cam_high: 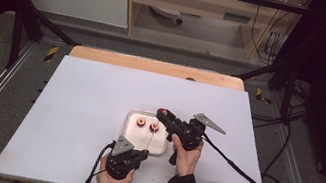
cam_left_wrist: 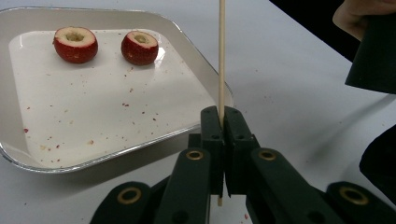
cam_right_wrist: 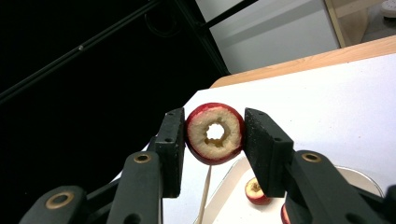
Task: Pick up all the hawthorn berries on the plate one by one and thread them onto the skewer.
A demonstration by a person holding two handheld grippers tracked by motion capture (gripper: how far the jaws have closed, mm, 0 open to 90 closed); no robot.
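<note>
Black L jaws pinch thin wood skewer (cam_left_wrist: 222,56); R jaws clamp round cored red fruit (cam_right_wrist: 215,133).

The tray (cam_high: 160,147) lies near the middle of the bench (cam_high: 82,107). Two fruits (cam_high: 141,122) sit side by side in the tray's far part. The left gripper (cam_high: 139,154) lies just before the tray's near edge, its jaws clamping a skewer (cam_high: 150,137) that rises over the tray. The right gripper (cam_high: 163,115) hangs seemingly above the tray's far right corner, a third fruit (cam_right_wrist: 215,133) between its jaws.
</note>
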